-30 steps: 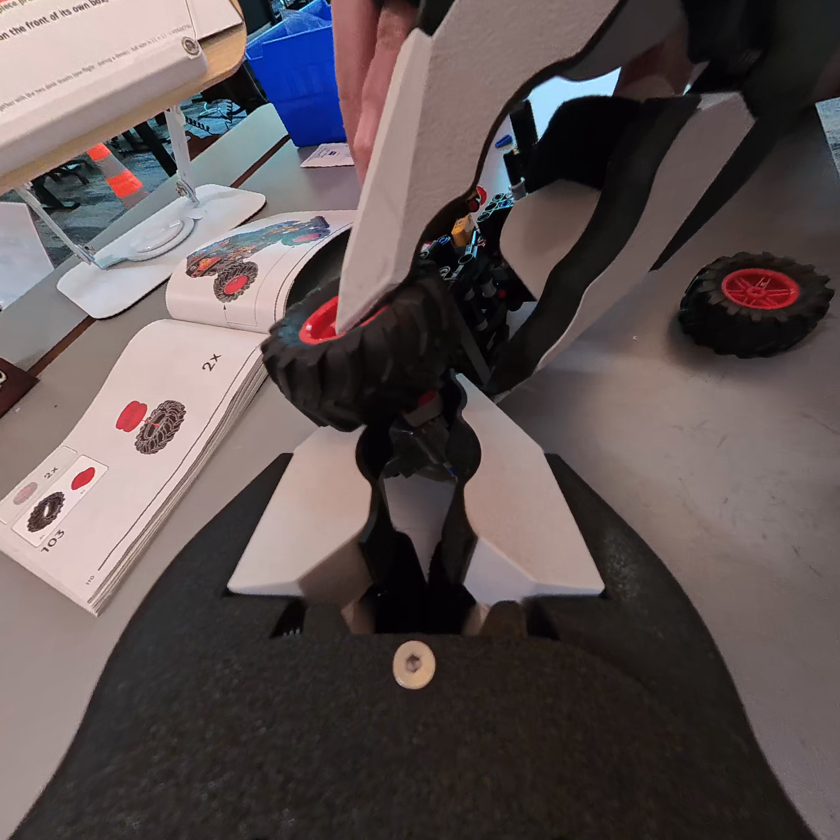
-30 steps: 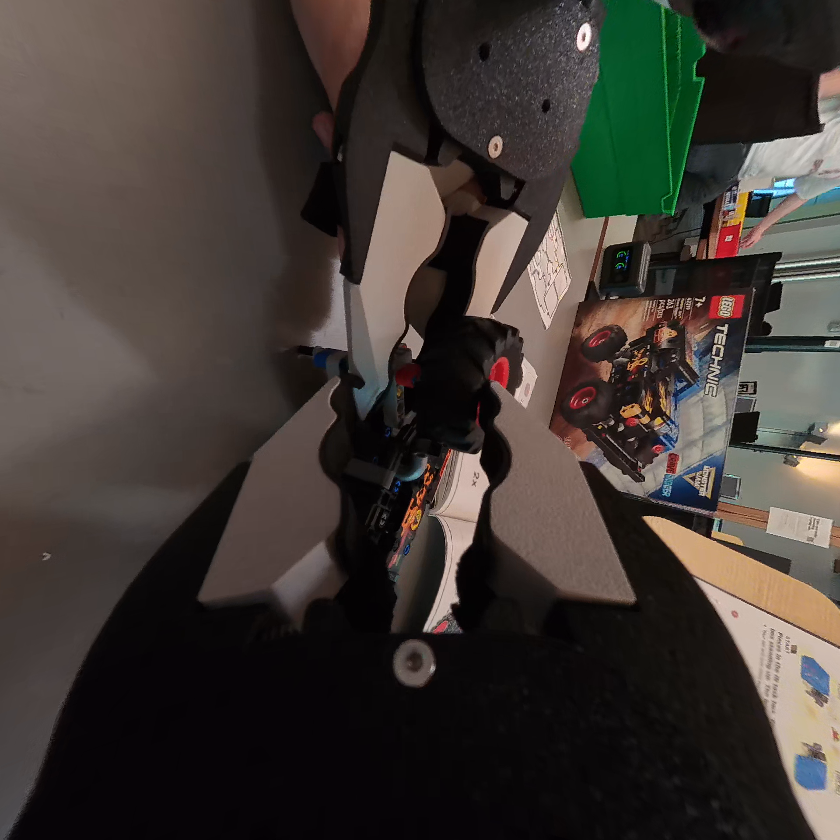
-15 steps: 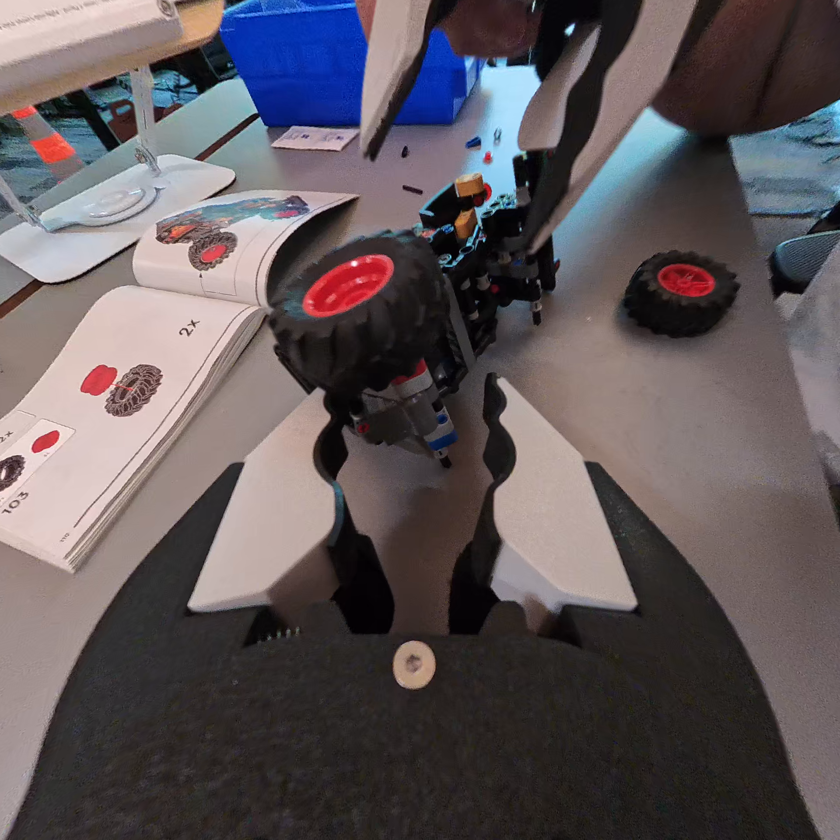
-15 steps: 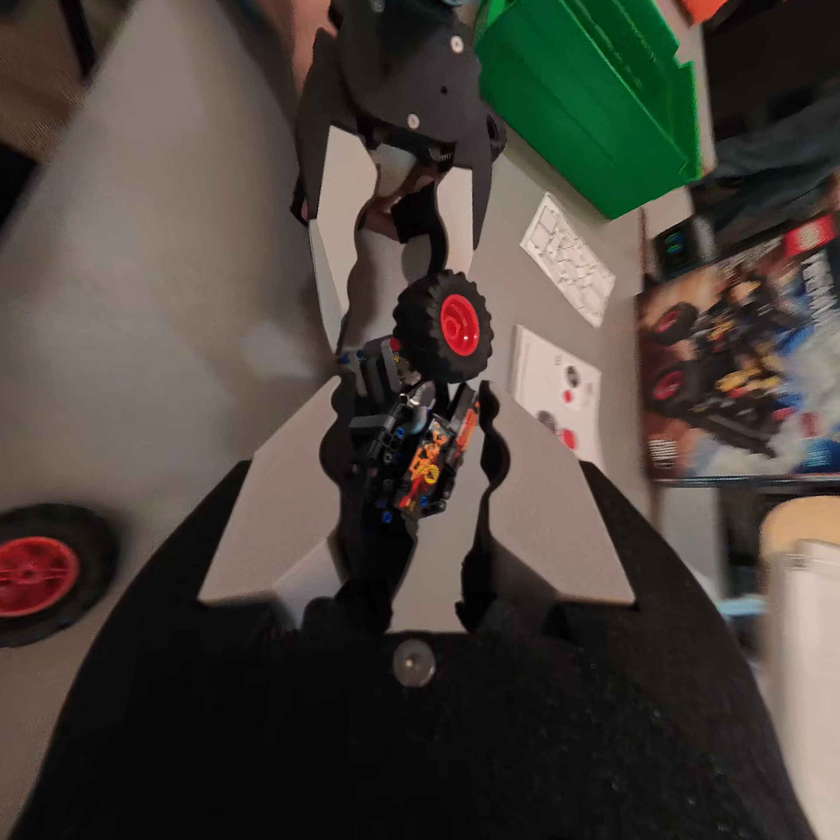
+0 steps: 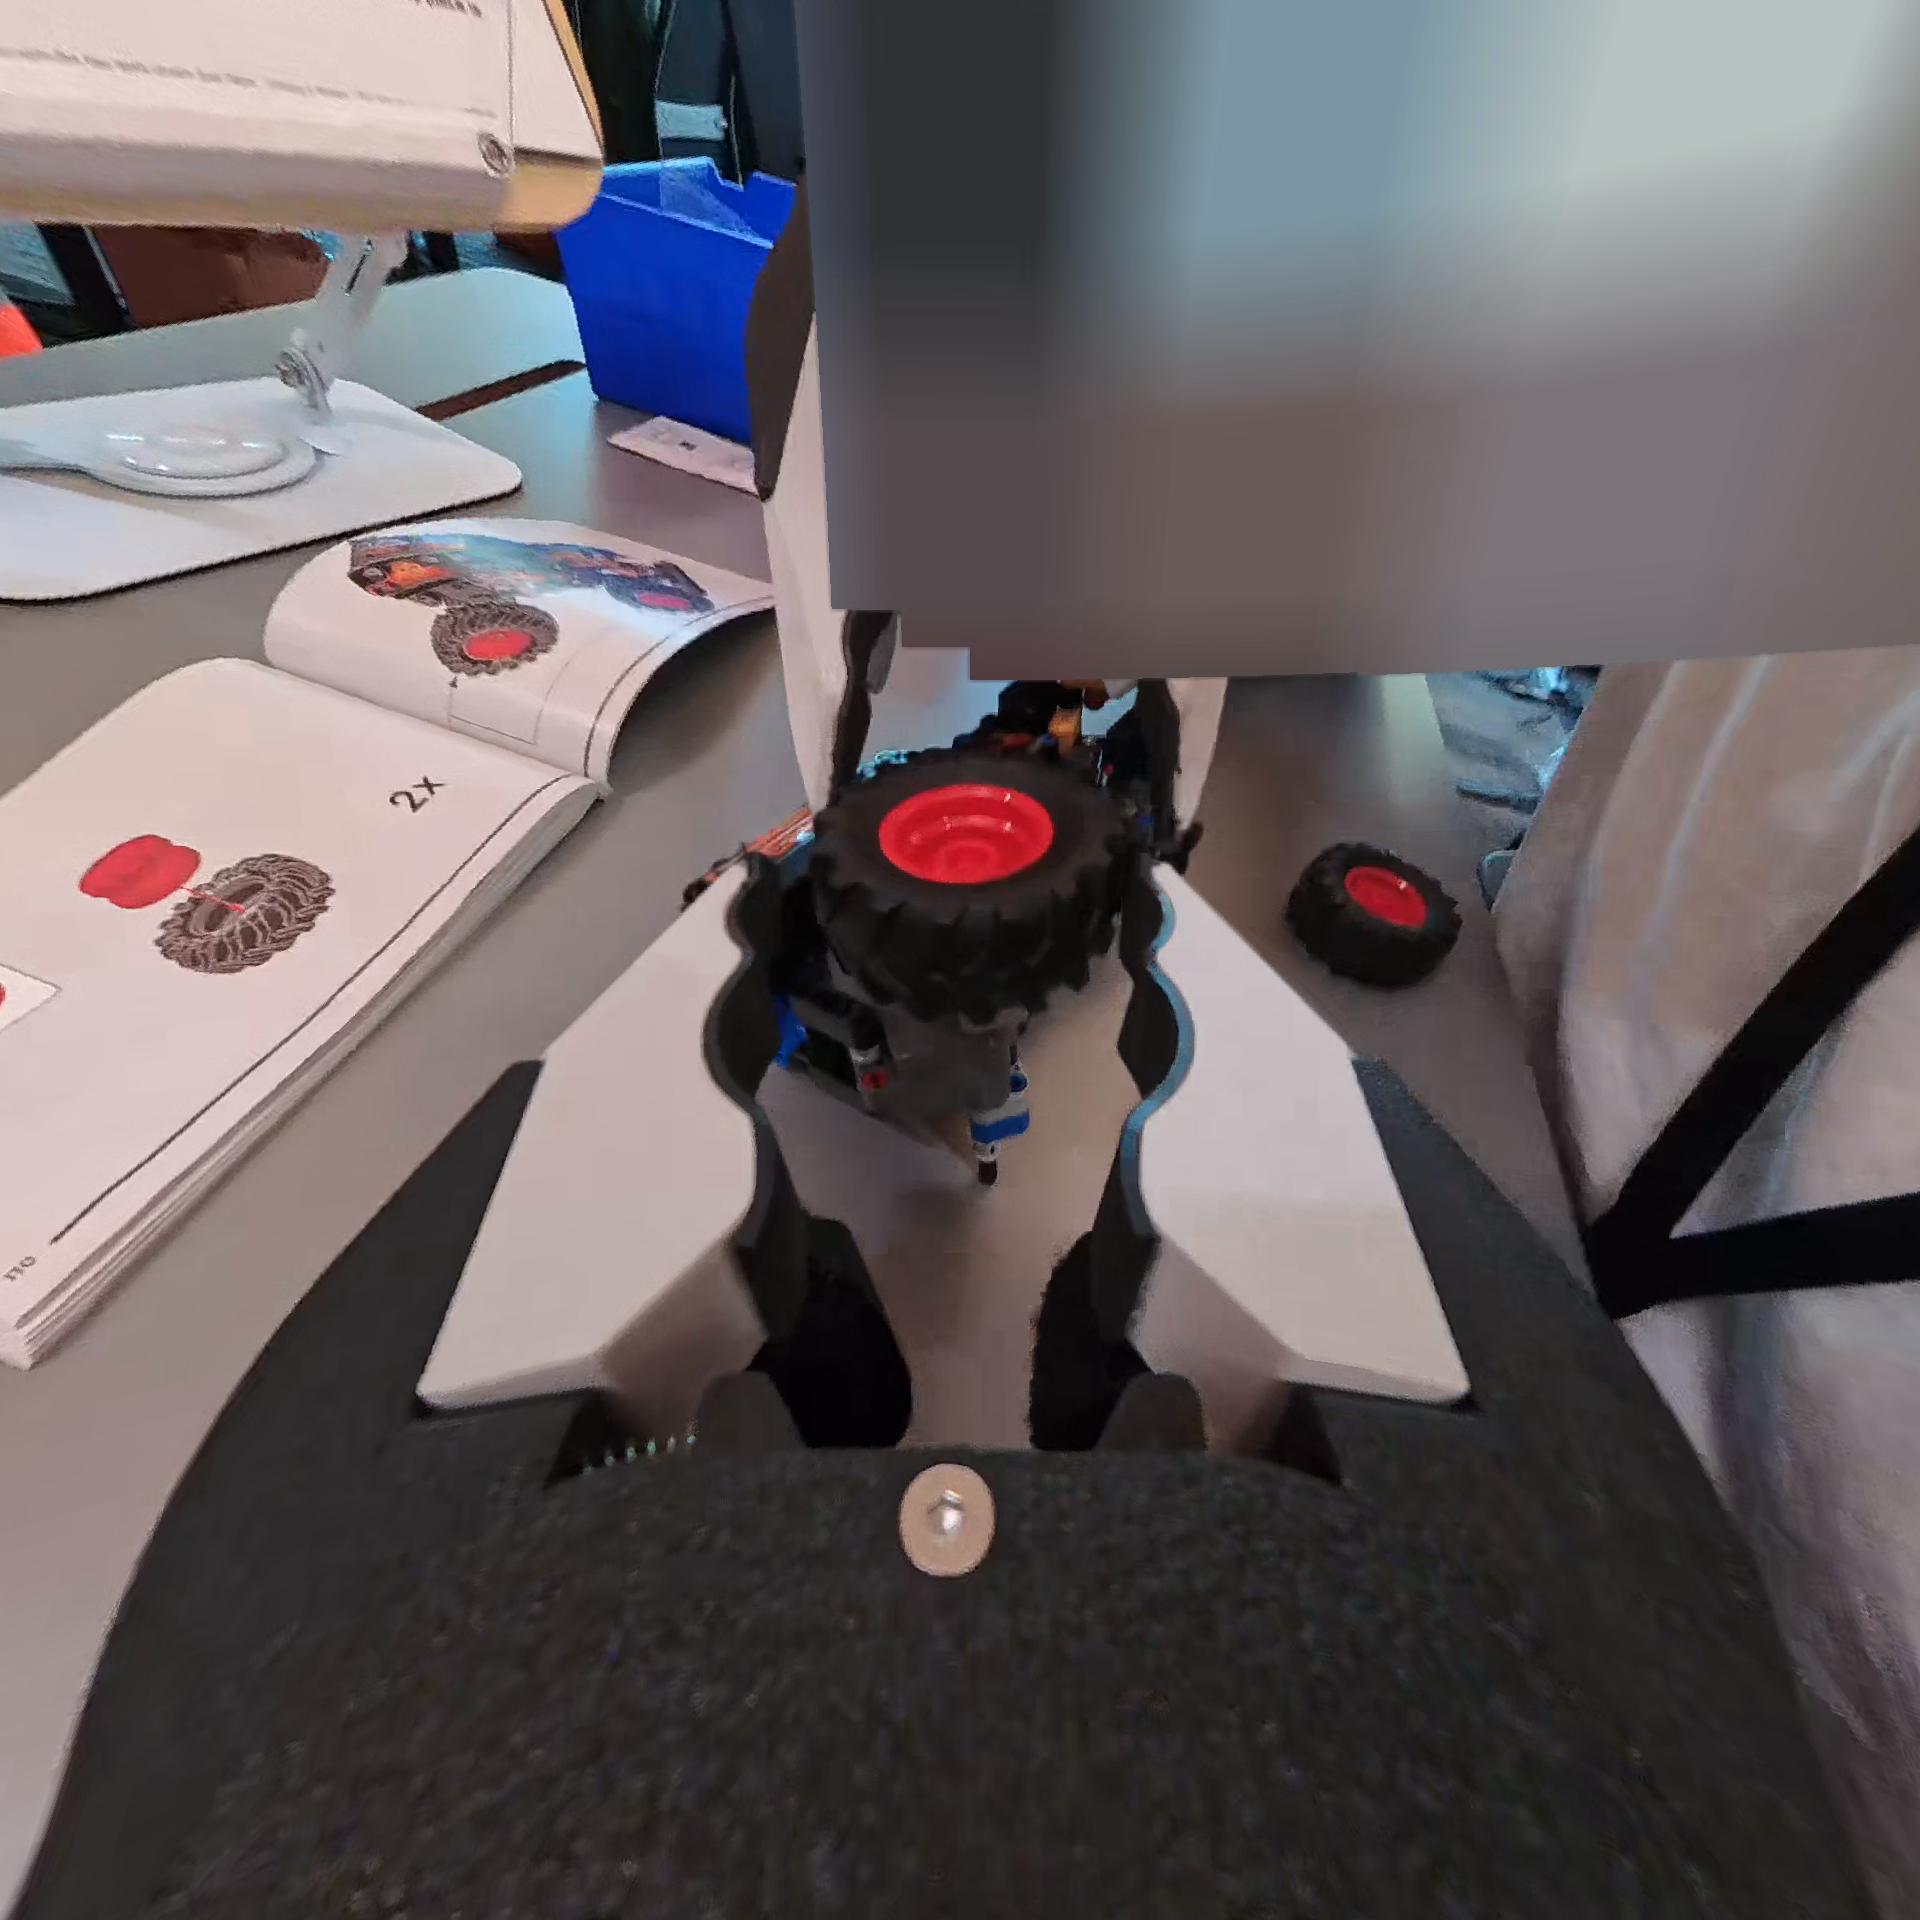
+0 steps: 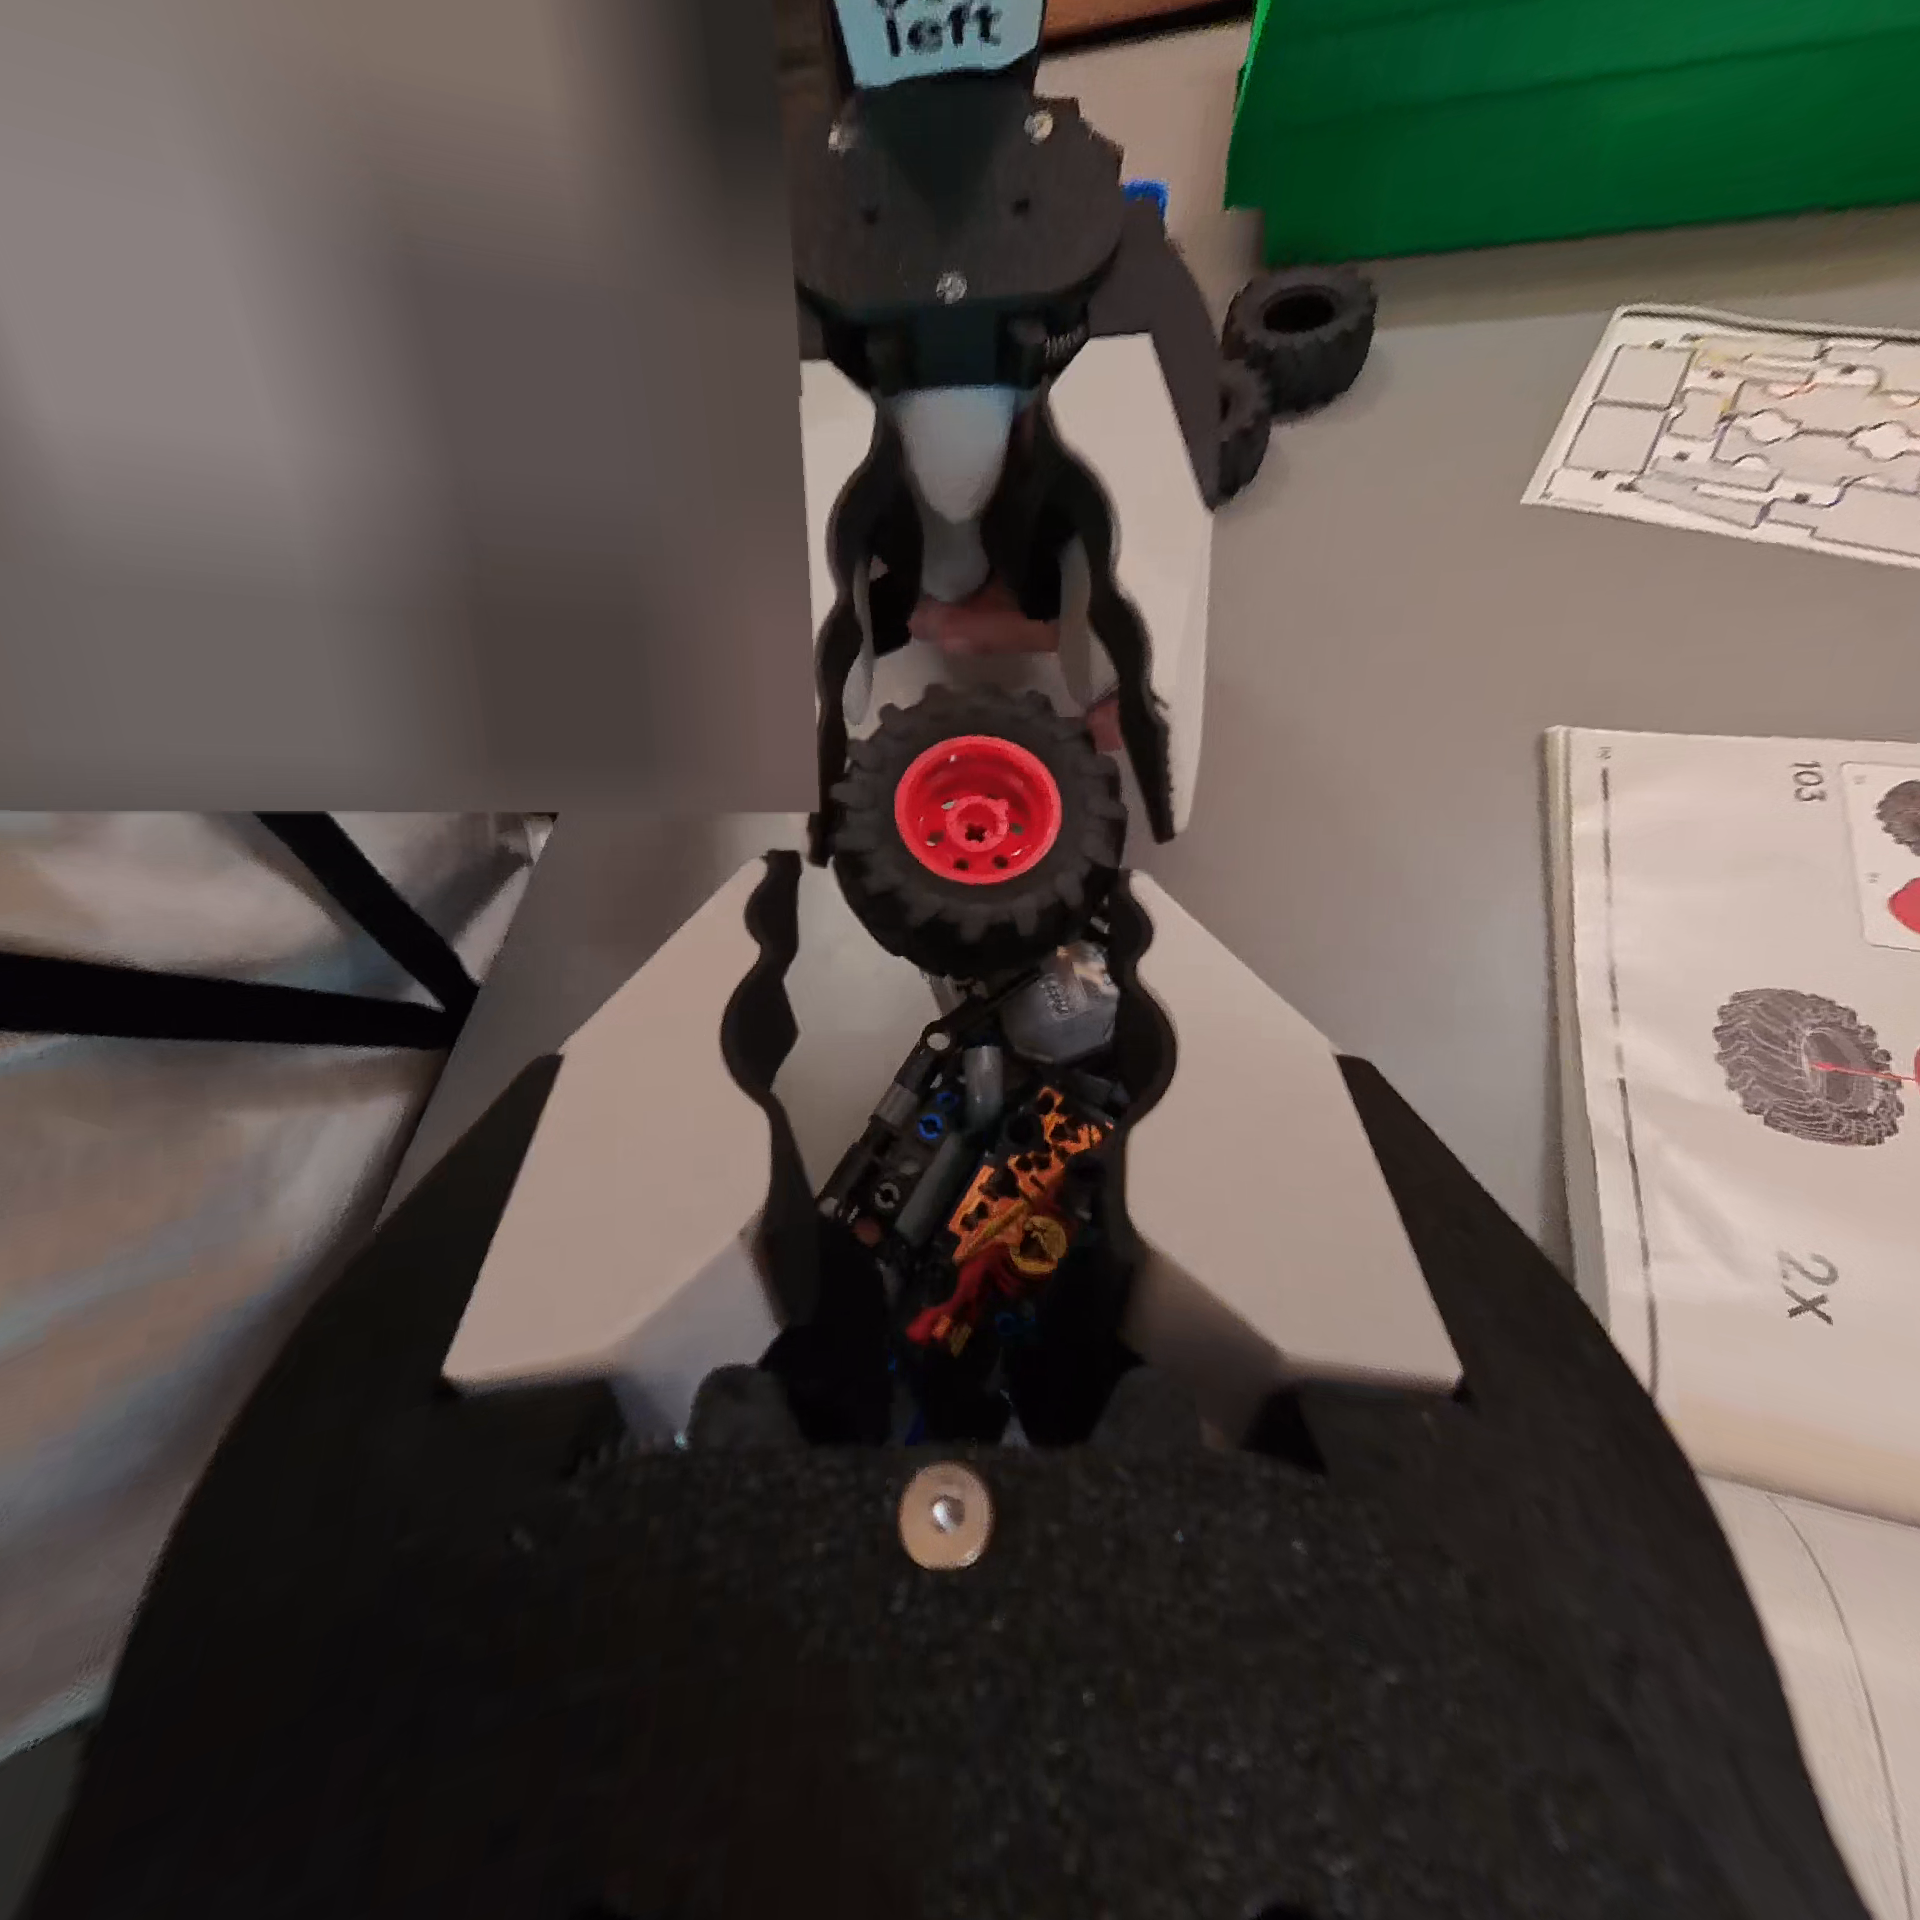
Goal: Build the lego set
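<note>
Pretty plain workspace: a matte grey table (image 5: 1351, 1049) with a soft sheen. Blue plastic bin (image 5: 665, 301) sits up around 11 o'clock in the left wrist view, next to a white stand base (image 5: 239, 488) holding a tilted board (image 5: 260, 114) at 10. Right wrist view has a green bin (image 6: 1558, 114) at 1 o'clock. Light's even, indoor.
</note>
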Demonstrator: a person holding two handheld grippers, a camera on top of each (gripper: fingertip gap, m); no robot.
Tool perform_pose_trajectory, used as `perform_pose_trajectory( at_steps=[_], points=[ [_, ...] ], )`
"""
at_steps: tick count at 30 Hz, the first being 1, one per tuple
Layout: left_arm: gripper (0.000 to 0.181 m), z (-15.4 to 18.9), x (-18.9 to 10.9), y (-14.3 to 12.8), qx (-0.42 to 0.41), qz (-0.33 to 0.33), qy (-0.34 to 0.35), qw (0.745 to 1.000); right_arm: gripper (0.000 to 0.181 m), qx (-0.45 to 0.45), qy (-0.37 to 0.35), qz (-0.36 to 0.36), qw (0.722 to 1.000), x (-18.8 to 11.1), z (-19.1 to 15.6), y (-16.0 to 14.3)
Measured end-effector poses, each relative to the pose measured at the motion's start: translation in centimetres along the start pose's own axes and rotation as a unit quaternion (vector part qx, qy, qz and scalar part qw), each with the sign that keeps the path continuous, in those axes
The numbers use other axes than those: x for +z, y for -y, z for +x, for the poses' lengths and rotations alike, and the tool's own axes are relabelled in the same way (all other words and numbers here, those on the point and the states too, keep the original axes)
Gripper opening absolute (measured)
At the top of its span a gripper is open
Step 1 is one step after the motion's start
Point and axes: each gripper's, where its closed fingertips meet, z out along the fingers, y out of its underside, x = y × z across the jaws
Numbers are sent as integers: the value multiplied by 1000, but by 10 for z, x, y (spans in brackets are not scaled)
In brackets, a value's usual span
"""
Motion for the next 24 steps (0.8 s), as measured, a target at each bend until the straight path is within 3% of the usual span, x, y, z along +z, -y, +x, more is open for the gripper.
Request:
perform_pose_trajectory(
  at_steps=[12,24],
  points=[
    [56,5,-3,-6,92,-9,22,995,53,-63,-53,-8,997,9,0,-2],
    [55,5,-1,-13,48,-15,-10,999,53,-6,-18,-14,1000,14,0,-9]
  ],
)
